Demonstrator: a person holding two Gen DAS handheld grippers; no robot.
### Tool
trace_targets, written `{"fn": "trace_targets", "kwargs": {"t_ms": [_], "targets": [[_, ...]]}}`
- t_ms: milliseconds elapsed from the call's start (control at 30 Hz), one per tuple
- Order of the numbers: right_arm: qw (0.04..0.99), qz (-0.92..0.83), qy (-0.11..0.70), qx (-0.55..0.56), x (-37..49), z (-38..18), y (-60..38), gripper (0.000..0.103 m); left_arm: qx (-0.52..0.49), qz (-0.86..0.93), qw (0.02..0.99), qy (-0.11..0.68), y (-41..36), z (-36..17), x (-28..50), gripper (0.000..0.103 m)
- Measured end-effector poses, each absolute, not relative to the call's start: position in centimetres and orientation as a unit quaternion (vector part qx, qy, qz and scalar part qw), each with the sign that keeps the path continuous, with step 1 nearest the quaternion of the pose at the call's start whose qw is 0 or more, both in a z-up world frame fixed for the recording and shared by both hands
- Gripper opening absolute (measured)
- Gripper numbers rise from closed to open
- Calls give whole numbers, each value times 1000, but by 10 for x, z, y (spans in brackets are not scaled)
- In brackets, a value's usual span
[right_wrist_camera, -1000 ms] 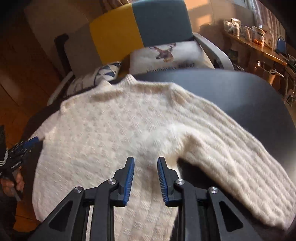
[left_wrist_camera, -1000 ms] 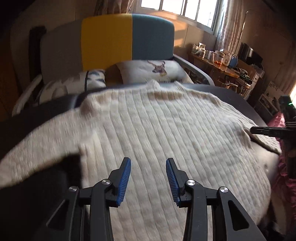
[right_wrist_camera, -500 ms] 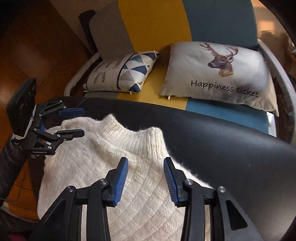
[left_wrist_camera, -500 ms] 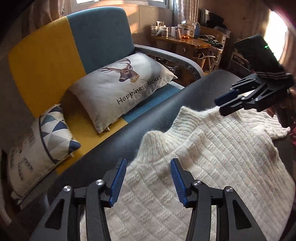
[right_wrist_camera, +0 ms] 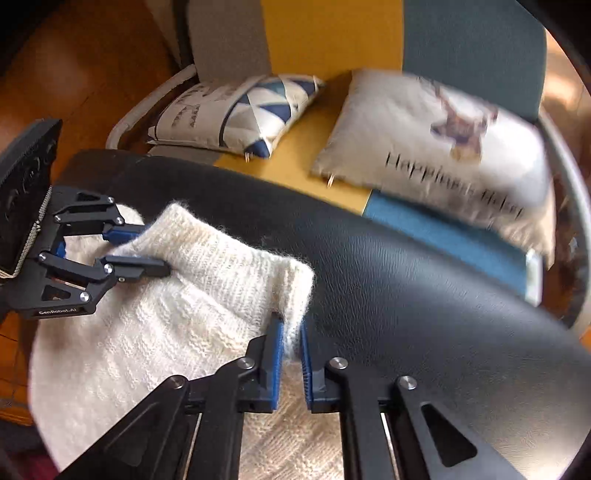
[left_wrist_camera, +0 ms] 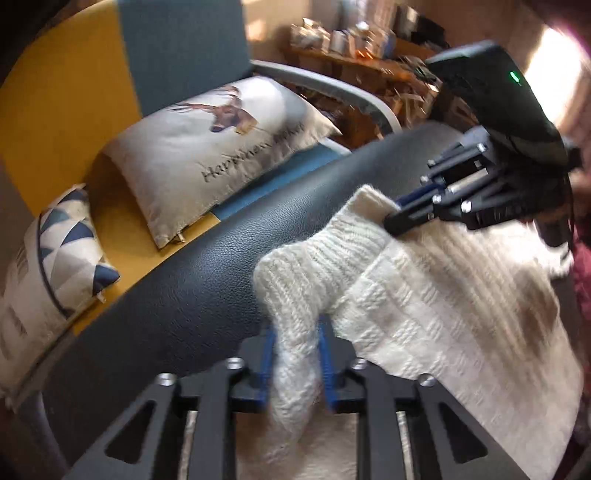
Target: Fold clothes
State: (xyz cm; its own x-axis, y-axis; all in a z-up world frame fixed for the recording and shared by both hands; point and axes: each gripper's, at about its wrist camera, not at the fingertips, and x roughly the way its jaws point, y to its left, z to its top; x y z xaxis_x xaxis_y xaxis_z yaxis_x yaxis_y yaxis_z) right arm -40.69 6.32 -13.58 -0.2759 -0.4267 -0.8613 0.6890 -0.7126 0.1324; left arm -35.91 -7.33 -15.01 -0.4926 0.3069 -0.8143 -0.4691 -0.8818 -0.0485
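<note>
1. Left wrist view: the left gripper (left_wrist_camera: 295, 349), at the bottom centre of the frame, has its blue-padded fingers (left_wrist_camera: 267, 354) closed on one end of the ribbed collar of a cream knitted sweater (left_wrist_camera: 424, 314). The sweater lies across a black leather-look bench (left_wrist_camera: 192, 291) and fills the lower right of the frame, its collar lifted between the two grippers. At centre right, the right gripper (left_wrist_camera: 393, 218) reaches in from the right edge and pinches the other end of the collar. Beyond the bench, in the upper left, stands a yellow and blue sofa (left_wrist_camera: 66, 96) carrying a deer-print cushion (left_wrist_camera: 210, 144) and, at the left edge, a triangle-patterned cushion (left_wrist_camera: 62, 251). A cluttered wooden table (left_wrist_camera: 354, 55) is blurred at the top of the frame.

2. Right wrist view: the right gripper (right_wrist_camera: 292, 334), at the bottom centre, holds its fingers (right_wrist_camera: 275, 354) nearly together, clamped on a fuzzy edge of the sweater (right_wrist_camera: 147, 332) at the collar. The garment spreads over the lower left of the frame on the bench (right_wrist_camera: 424, 295). At the left edge, the left gripper (right_wrist_camera: 147, 251) grips the opposite end of the collar. In the upper half sits the sofa (right_wrist_camera: 332, 33), with the triangle-patterned cushion (right_wrist_camera: 240, 110) at upper centre and the deer-print cushion (right_wrist_camera: 443, 147), blurred, at upper right.
</note>
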Motion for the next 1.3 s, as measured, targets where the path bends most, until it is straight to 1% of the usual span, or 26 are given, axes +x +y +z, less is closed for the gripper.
{"fn": "trace_targets", "kwargs": {"t_ms": [100,200,233,300,367,400,433,500,633,800,900,967,1000,1067,1133,1233,1267,1300], "targets": [[335,-803,161,466,-402,-135,53,6,-405,893,169,101,-68,-144,-344,19],[303,-814,184,461,-408,-148,41,6,-403,898,105,144,-58,-161,-355,20],[295,-811,193,466,-410,-158,38,6,-402,899,97,145,-57,-165,-358,20],[286,-816,203,459,-411,-168,35,7,-402,900,93,143,-58,-163,-361,27],[281,-820,174,468,-414,-165,42,11,-409,900,96,113,-65,-157,-361,30],[282,-822,156,469,-415,-162,45,19,-410,902,95,97,-73,-152,-361,31],[290,-821,134,472,-415,-159,51,22,-410,903,94,81,-82,-148,-359,31],[300,-824,102,469,-412,-149,60,22,-406,908,85,52,-101,-138,-354,39],[336,-827,64,447,-389,-129,62,22,-387,921,50,12,-140,-123,-330,39],[371,-813,87,440,-366,-129,23,23,-406,913,21,25,-165,-130,-319,39],[384,-803,100,445,-364,-139,-10,23,-431,900,-4,62,-163,-145,-320,39],[377,-803,115,446,-367,-148,-29,23,-445,892,-22,69,-166,-157,-322,41],[364,-805,123,452,-369,-155,-36,23,-444,893,-32,63,-168,-160,-320,45],[336,-808,139,462,-373,-169,-49,23,-444,893,-51,46,-174,-162,-315,46],[327,-817,109,463,-375,-168,-46,23,-443,894,-53,35,-178,-161,-310,46],[342,-813,77,466,-374,-164,-34,24,-443,896,-14,-11,-187,-148,-312,46],[346,-812,63,466,-372,-161,-28,24,-439,898,-5,-12,-188,-142,-315,46],[356,-806,47,471,-370,-159,-22,24,-433,901,-4,5,-187,-137,-320,47]]}}
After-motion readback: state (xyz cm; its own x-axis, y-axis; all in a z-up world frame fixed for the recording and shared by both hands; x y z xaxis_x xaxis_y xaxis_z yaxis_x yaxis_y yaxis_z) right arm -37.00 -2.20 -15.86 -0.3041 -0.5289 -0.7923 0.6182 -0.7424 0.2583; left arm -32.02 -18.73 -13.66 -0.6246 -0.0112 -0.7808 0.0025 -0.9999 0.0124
